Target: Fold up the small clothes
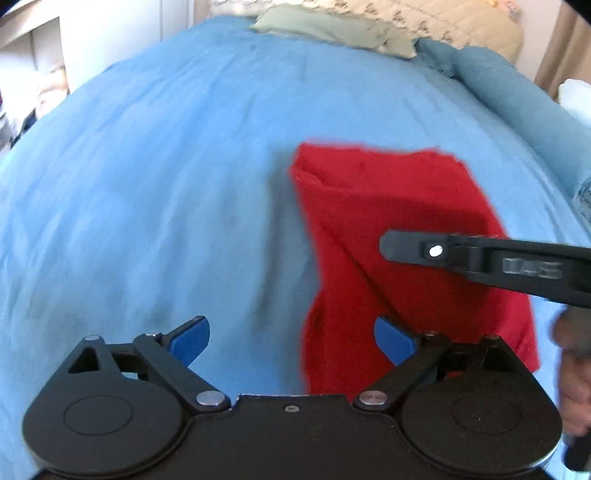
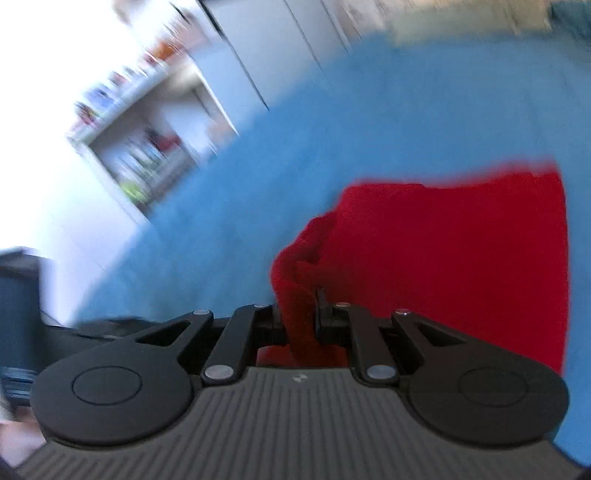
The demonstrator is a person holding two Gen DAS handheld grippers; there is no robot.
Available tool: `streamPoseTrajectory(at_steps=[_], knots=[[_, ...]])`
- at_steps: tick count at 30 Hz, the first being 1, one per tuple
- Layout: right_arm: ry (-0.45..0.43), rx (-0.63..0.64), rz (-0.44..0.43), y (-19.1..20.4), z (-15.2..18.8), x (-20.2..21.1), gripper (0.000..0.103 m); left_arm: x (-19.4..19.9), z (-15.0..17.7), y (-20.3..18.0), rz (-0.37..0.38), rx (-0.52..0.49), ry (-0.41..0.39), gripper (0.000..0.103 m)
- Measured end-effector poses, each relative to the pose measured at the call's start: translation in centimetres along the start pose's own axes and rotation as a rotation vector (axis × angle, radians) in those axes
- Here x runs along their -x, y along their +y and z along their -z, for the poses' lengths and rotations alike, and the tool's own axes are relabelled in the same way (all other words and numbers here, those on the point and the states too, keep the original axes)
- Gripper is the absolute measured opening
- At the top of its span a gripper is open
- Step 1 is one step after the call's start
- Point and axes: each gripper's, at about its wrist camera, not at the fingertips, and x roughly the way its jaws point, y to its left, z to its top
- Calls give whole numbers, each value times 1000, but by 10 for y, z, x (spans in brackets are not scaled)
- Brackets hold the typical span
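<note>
Our left gripper [image 1: 291, 341], a black two-finger tool with blue pads [image 1: 190, 341], stands wide apart and holds nothing, its two fingers splayed low in the left wrist view above the bed. It points forward along the blue bed sheet [image 1: 166, 184], level and tilted only slightly.

Our right gripper [image 2: 300, 314], the same black linkage seen from its own camera, is pinched nearly closed on a bunched edge of the red cloth garment [image 2: 443, 258]; a ridge of red fabric rises between its fingers and more red shows under the linkage. This view is rolled, so the room beyond leans steeply, and it is blurred. In the left wrist view we see the right gripper [image 1: 391, 247] as a long black bar reaching in from the right edge over the garment, and beside it, at the right rim, a blurred bit of the hand [image 1: 576, 369] that carries it.

The red garment [image 1: 388, 240] lies on the sheet ahead and to the right of the left gripper, partly folded, with a diagonal crease across it. Its near edge runs just beside the left gripper's right pad; we cannot tell whether they touch.

Farther off, a pale green pillow [image 1: 325, 27] and a cream patterned quilt [image 1: 443, 22] lie at the head of the bed. A white shelf unit [image 2: 147, 147] with blurred items stands beyond the bed's side.
</note>
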Motion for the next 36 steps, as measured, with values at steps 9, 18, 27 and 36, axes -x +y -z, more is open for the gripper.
streamPoseTrajectory(at_steps=[9, 18, 27, 36], knots=[[-37, 10, -41, 4, 2, 16, 79, 15, 19, 13, 124, 33, -41, 98], [-190, 220, 264, -25, 61, 128, 85, 8, 6, -7, 346, 118, -85, 98], [-115, 416, 421, -16, 141, 97, 83, 3, -4, -7, 361, 224, -83, 61], [-150, 416, 521, -10, 143, 70, 83, 10, -16, -4, 387, 258, -81, 15]])
